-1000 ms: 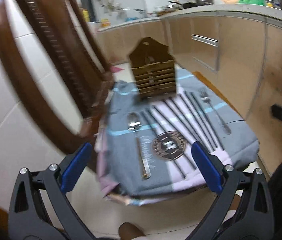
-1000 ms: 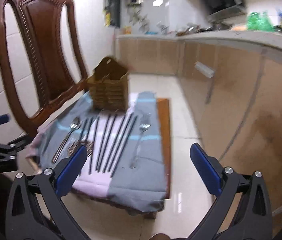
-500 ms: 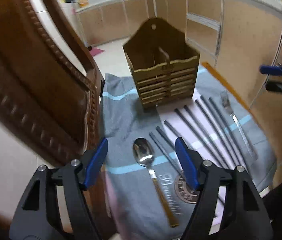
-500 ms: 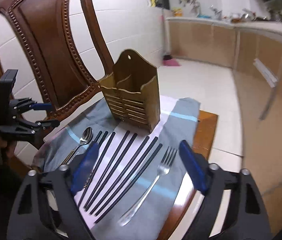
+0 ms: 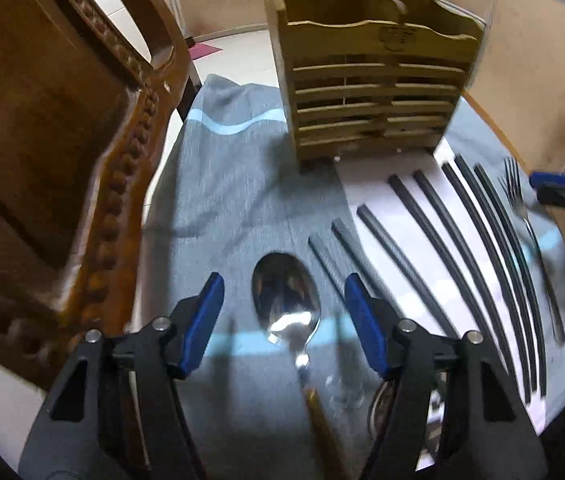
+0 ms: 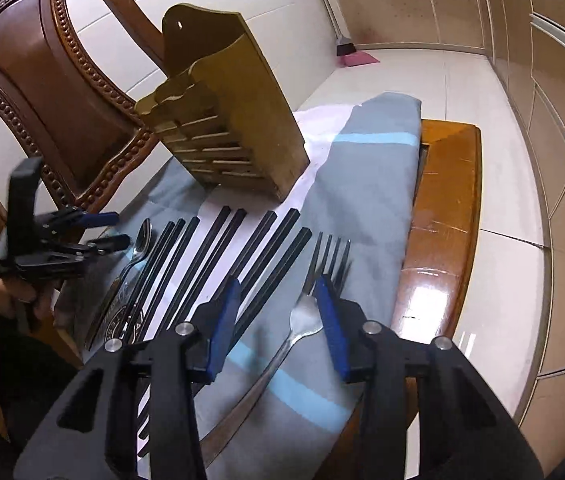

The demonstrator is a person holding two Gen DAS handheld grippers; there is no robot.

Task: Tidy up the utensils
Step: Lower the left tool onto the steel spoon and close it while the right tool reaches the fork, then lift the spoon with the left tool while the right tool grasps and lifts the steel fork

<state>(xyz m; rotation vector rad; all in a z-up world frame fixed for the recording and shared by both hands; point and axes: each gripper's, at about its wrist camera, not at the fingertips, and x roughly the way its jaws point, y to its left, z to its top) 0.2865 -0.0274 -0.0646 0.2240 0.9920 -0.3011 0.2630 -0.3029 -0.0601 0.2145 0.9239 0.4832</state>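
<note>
A wooden slatted caddy (image 5: 370, 92) stands upright on a grey cloth (image 5: 234, 200) covering the table (image 6: 442, 208); its contents are hidden. Before it lie one spoon (image 5: 286, 300), eight black chopsticks (image 6: 218, 264) and one fork (image 6: 310, 312). The left claw (image 5: 284, 320) is closing around the spoon bowl, pads clear; the right claw (image 6: 278, 316) is closing around the fork neck, contact unclear. Printed writing on the cloth is unreadable.

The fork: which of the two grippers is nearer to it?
Right. The right gripper has its closing jaws on either side of the fork, not yet pressing it. The left gripper is over the spoon, past the black chopsticks.
</note>
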